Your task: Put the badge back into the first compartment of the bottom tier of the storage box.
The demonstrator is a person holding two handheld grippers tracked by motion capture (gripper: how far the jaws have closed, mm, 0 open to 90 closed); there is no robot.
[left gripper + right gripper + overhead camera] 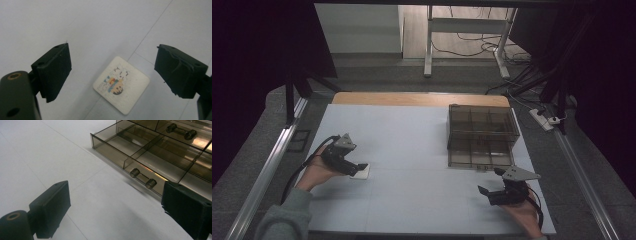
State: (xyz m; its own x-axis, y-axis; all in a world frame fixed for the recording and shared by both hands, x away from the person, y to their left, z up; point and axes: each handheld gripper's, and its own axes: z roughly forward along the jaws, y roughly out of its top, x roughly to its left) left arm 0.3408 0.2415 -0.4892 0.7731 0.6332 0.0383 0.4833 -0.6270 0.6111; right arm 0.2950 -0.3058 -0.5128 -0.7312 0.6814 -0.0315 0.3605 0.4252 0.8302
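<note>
A small white square card [121, 84] with a colourful cartoon print lies flat on the white table; in the high view the card [363, 172] sits at the left. My left gripper [112, 72] hovers open just above it, jaws on either side, touching nothing. In the high view the left gripper [359, 168] is held by a hand in a grey sleeve. A smoky transparent drawer box [482, 126] stands at the right, its lower drawer [140, 157] pulled out, with a handle [141, 178] on its front. My right gripper [484, 191] stands open and empty in front of that drawer.
The white table surface [412, 145] spreads between the two hands. A wooden strip [419, 98] runs along the far edge. Metal rails [267, 170] flank the table, and cables and a power strip [542, 119] lie on the floor beyond.
</note>
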